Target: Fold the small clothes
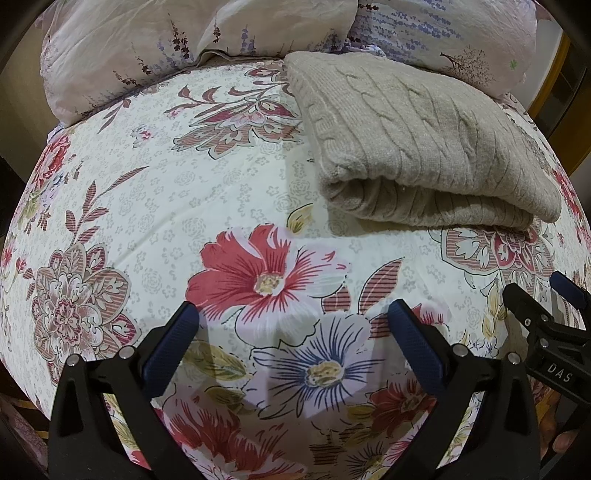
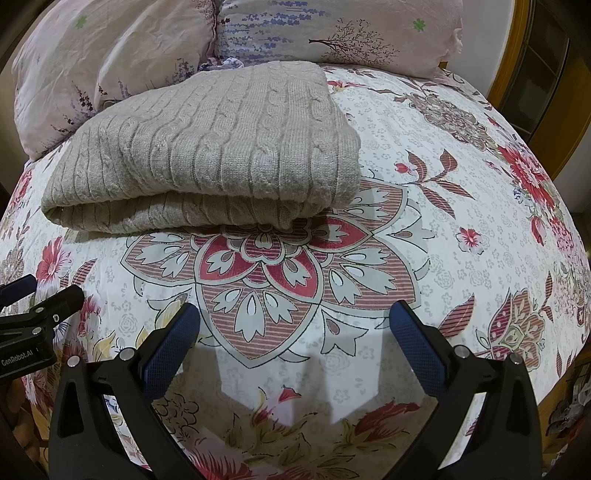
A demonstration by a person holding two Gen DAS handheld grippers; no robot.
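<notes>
A beige cable-knit sweater (image 1: 417, 147) lies folded in a thick stack on the floral bedspread (image 1: 184, 192), with its rolled fold edge facing me. It also shows in the right wrist view (image 2: 214, 147), at upper left. My left gripper (image 1: 291, 317) is open and empty, above the bedspread and short of the sweater, which lies ahead to its right. My right gripper (image 2: 295, 317) is open and empty, with the sweater ahead to its left. The right gripper also shows at the right edge of the left wrist view (image 1: 535, 299), and the left gripper at the left edge of the right wrist view (image 2: 40, 291).
Pillows in pale floral covers (image 1: 147, 40) (image 2: 332, 33) lie along the head of the bed behind the sweater. A wooden frame (image 2: 517, 48) stands past the bed's right side. The bed edge drops off at the left (image 1: 22, 155).
</notes>
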